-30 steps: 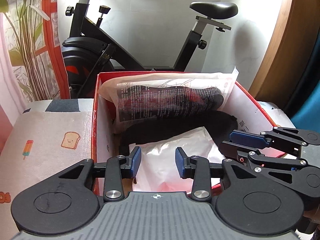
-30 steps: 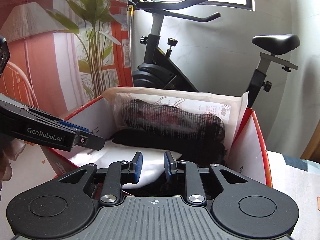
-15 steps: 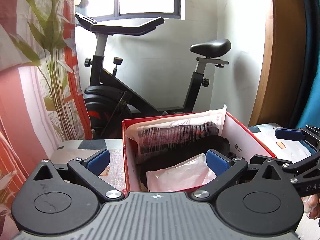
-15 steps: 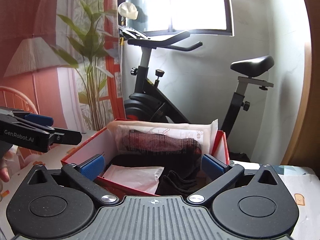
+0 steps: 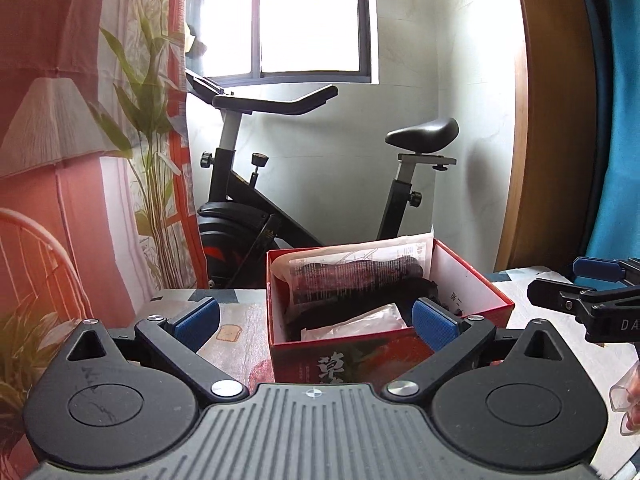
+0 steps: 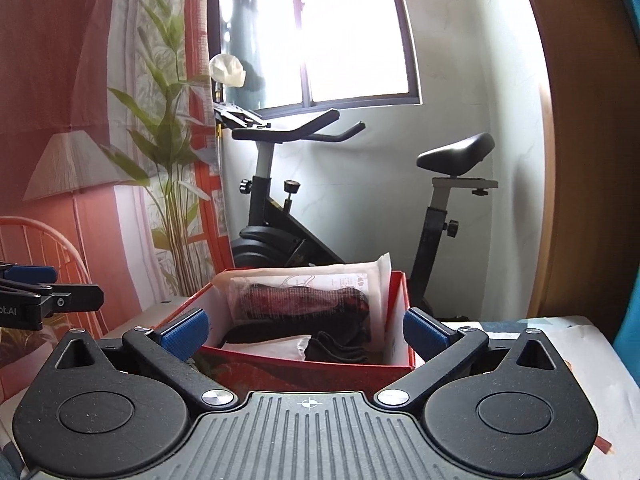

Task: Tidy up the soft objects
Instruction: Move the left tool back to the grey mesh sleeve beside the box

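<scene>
So this looks pretty much like the tail end of the job, judging from how things sit. The red box (image 5: 390, 322) on the table (image 5: 560, 354) already has the soft stuff in it: a big clear packet with something dark inside (image 5: 356, 276) leaning up along the far wall of the box, a black fabric bundle (image 5: 360, 304) under it, and a smaller white packet (image 5: 356, 322) lying flat at the near side. From the right wrist view there's also a dark folded bit (image 6: 340, 346) tucked in just right of the white packet. Nothing soft shows on the bare parts of the table, so the person probably has little or nothing left to sort, though what's behind the cameras can't be seen. Both tools are empty. The left gripper (image 5: 316, 322) has its jaws spread as wide as they go, having just been opening, with nothing pinched; the box just shows through the gap. Same story for the right gripper (image 6: 306, 328): jaws flung wide after just opening, holding nothing. Both hang on the near side of the box, clear of it and looking over its near wall. In the left view the box sits ahead and a touch right; in the right view it's nearly dead ahead. An exercise bike (image 5: 320, 200) stands behind by the wall.
</scene>
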Available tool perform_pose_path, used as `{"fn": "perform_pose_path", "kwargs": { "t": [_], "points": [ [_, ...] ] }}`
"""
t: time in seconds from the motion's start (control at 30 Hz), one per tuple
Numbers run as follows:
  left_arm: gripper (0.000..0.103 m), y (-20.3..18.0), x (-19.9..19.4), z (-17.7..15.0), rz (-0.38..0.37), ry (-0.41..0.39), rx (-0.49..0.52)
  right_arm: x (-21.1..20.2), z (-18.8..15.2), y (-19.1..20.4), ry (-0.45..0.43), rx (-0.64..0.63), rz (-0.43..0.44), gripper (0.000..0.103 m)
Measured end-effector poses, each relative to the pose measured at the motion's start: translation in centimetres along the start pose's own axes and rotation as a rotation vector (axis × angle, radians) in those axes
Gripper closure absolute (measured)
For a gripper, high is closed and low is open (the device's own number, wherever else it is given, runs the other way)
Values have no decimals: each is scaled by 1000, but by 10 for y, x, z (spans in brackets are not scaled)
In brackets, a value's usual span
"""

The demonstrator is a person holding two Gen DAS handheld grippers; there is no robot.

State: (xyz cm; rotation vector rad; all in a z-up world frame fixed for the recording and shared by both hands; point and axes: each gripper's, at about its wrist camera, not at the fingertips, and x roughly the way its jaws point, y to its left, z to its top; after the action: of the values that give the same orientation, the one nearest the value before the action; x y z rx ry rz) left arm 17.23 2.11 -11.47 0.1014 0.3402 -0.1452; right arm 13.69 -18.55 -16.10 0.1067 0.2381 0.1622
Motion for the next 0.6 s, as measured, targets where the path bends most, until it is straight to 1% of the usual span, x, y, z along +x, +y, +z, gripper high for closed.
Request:
{"fn": "perform_pose_path", "kwargs": {
  "t": [0.13,0.27,0.33,0.4,0.53,0.6],
  "points": [
    [0,-2,-18,-18,20,-3,-32,-18,-14,5,-9,-8,-53,0],
    [0,-3,-31,-40,26,3,-55,-29,-30,5,12,2,-60,0],
    [0,-2,-35,-49,7,5,-78,-33,-41,5,19,6,-76,0],
    [0,-3,-37,-57,23,18,-88,-36,-54,7,33,5,-94,0],
    [0,-2,-44,-72,38,24,-108,-43,-73,12,54,26,-78,0],
    [0,0,-44,-77,40,46,-120,-45,-79,15,63,12,-74,0]
  ]
}}
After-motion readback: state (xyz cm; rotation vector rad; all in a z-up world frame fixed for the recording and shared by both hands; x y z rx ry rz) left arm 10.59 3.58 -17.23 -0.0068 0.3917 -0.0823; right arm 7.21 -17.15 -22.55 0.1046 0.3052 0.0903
